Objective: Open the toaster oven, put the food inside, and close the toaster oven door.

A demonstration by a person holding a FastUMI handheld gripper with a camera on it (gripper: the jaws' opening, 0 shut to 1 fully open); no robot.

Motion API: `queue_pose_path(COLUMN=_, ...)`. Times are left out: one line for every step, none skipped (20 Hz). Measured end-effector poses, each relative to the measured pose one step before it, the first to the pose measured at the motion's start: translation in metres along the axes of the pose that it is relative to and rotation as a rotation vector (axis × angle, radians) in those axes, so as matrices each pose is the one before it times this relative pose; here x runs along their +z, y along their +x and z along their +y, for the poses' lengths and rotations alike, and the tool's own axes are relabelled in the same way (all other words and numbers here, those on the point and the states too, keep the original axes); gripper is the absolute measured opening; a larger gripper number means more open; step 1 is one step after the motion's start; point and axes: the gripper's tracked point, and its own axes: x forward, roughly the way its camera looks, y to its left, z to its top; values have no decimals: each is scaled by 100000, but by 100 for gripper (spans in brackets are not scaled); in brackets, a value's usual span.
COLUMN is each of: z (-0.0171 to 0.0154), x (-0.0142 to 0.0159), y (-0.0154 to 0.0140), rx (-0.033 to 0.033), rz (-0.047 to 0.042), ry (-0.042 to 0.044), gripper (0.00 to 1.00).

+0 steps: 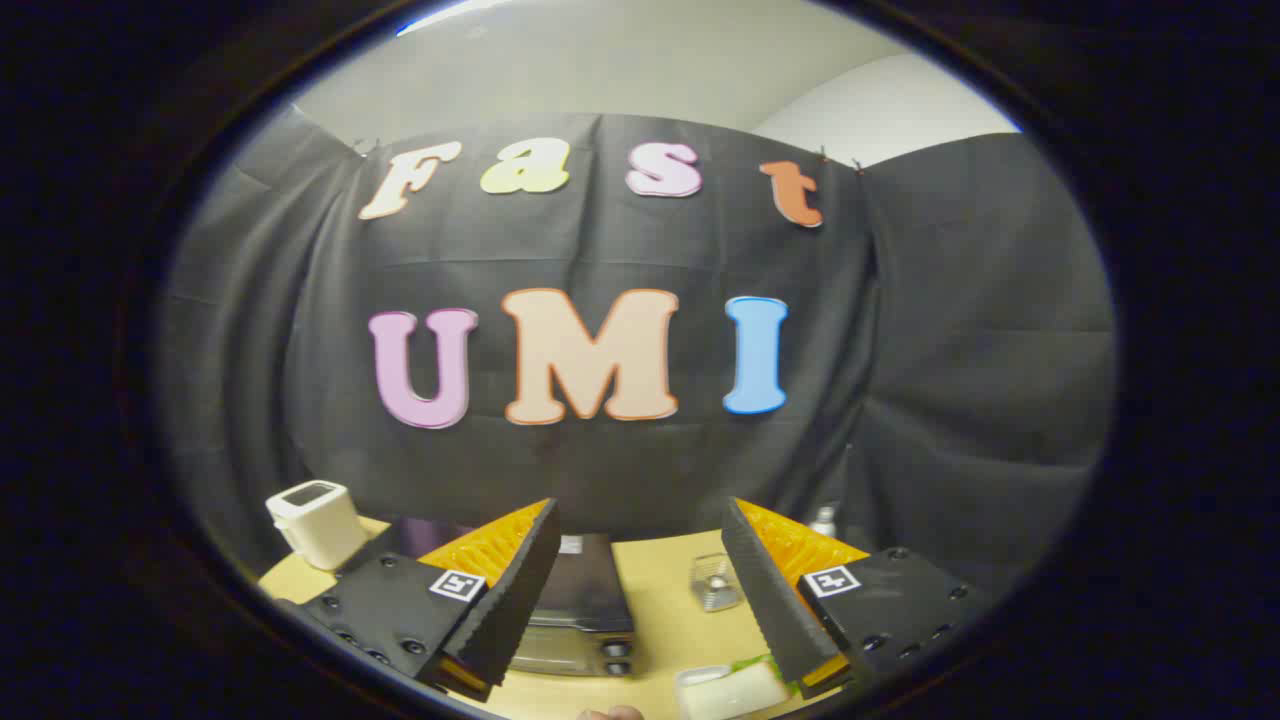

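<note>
Right now my hand-held gripper (640, 590) hangs above the tabletop (660, 600) with its fingers spread wide, grasping nothing. Between them and below sits the toaster oven (580, 620), its dark top and knobbed front partly covered by my left finger (500, 600); I cannot tell how its door stands. The food (735, 690), pale with a bit of green, lies in a white tray just by my right finger, partly covered by that finger. Bare wood stretches between oven and food. A small metal container (715, 583) stands beyond, and a white appliance (318, 520) sits off left near the tabletop's edge. A small bottle (823, 520) peeks behind my right finger.
</note>
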Motion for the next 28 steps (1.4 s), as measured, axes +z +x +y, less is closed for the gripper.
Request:
queue_pose_path(z=1895, x=-110, y=-191, rx=2776, rz=587, ry=94, gripper=100)
queue_pose_path(z=1628, x=-170, y=-31, rx=2210, rz=646, ry=-97, gripper=100)
queue_pose_path(z=1527, x=-285, y=-16, rx=2101, rz=838, ry=-374, gripper=100)
queue_pose_path(z=1259, x=-590, y=37, rx=1650, rz=1281, ry=-583, gripper=100)
queue_pose_path(z=1020, x=-458, y=6, rx=1010, rz=1068, ry=-585, gripper=100)
queue_pose_path(z=612, x=-380, y=51, rx=377, rz=529, ry=105, gripper=100)
queue_pose_path(z=642, x=-327, y=117, rx=316, rz=629, ry=1168, gripper=100)
queue_pose_path(z=692, x=-523, y=118, rx=248, rz=587, ry=1531, gripper=100)
queue_pose_path(z=523, x=-241, y=81, rx=101, rz=170, ry=1031, gripper=100)
queue_pose_path(z=385, x=-414, y=89, rx=-234, rz=-22, ry=826, gripper=100)
queue_pose_path(z=412, x=-280, y=178, rx=35, rz=480, ry=826, gripper=100)
queue_pose_path(z=412, x=-529, y=184, rx=272, rz=686, ry=771, gripper=100)
queue_pose_path(z=380, x=-414, y=132, rx=215, rz=794, ry=294, gripper=100)
queue_pose_path(z=153, x=-598, y=77, rx=-211, rz=604, ry=-144, gripper=100)
queue_pose_path(z=157, x=-385, y=69, rx=-290, rz=339, ry=-384, gripper=100)
queue_pose_path(z=125, x=-517, y=213, rx=-297, rz=669, ry=-460, gripper=100)
queue_pose_path(z=210, x=-424, y=213, rx=-110, rz=913, ry=-381, gripper=100)
queue_pose_path(z=216, x=-543, y=139, rx=168, rz=513, ry=-658, gripper=100)
queue_pose_path(z=38, x=-328, y=145, rx=-318, rz=519, ry=-953, gripper=100)
queue_pose_path(z=134, x=-355, y=27, rx=-274, rz=427, ry=-780, gripper=100)
queue_pose_path(z=161, x=-139, y=138, rx=58, rz=500, ry=-403, gripper=100)
queue_pose_path(z=51, x=-393, y=236, rx=47, rz=471, ry=171, gripper=100)
queue_pose_path(z=173, x=-233, y=184, rx=-126, rz=354, ry=411, gripper=100)
queue_pose_path(z=70, x=-402, y=105, rx=6, rz=633, ry=598, gripper=100)
queue_pose_path(z=126, x=-504, y=235, rx=51, rz=1060, ry=416, gripper=100)
queue_pose_path(z=152, x=-692, y=234, rx=-13, rz=1193, ry=-92, gripper=100)
queue_pose_path(z=115, x=-582, y=202, rx=-184, rz=1115, ry=-484, gripper=100)
queue_pose_path(z=-46, x=-630, y=91, rx=-288, rz=1149, ry=-258, gripper=100)
